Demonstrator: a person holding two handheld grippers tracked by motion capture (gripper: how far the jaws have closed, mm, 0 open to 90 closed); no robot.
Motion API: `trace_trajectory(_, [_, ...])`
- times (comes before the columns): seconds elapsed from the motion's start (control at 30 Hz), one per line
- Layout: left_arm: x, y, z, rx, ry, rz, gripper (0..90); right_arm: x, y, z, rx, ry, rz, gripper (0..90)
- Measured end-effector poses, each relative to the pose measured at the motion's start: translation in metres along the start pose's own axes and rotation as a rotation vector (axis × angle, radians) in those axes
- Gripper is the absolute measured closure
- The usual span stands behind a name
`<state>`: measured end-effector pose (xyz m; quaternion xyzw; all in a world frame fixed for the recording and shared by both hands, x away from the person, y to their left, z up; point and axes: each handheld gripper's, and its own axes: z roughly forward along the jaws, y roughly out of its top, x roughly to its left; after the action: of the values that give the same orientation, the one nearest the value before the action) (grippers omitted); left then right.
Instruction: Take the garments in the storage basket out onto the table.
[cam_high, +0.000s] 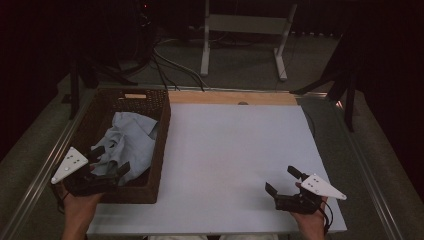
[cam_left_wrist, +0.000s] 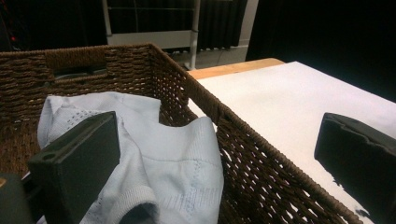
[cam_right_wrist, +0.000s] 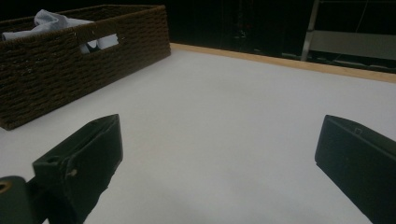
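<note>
A brown woven basket (cam_high: 162, 145) stands on the left part of the white table (cam_high: 235, 160), and a pale blue cloth (cam_high: 131, 140) lies crumpled inside it. In the high view the cloth covers the middle and the right side of the basket floor; the far left corner of the basket is dark and I cannot make out what is there.

The left gripper (cam_high: 111, 161) is over the near end of the basket, held by the person's left hand (cam_high: 80, 207). Its jaws are wide open and they hold nothing. In the left gripper view one jaw is above the cloth (cam_left_wrist: 177, 158) inside the basket (cam_left_wrist: 261, 154), and the other jaw is outside the basket wall, over the table (cam_left_wrist: 289, 107). Whether the inner jaw touches the cloth I cannot tell, because the jaw hides the place under it. The bottom of the cloth is cut off by the picture edge.

The right gripper (cam_high: 282, 181) is low above the near right part of the table, well apart from the basket. Its jaws are also wide open, with only bare table between them. In the right gripper view the basket (cam_right_wrist: 70, 65) is far at the upper left, and a little of the cloth (cam_right_wrist: 53, 21) shows above its rim and through the handle hole. The room behind the table is very dark; only a pale metal frame (cam_high: 245, 30) on the floor is clear.
</note>
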<state>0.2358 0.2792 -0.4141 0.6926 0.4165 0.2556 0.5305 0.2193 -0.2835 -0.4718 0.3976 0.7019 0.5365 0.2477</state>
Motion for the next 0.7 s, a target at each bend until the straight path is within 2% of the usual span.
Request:
trace_trajectory(0.27, [0.004,0.002,0.004,0.026,-0.023,0.018,1.9,0.000,0.000,0.000,-0.002,0.000,0.003,1.1])
trace_trajectory(0.7, [0.012,0.015,0.004,0.002,0.003,0.016,1.9,0.000,0.000,0.000,-0.003,0.001,0.005,1.1])
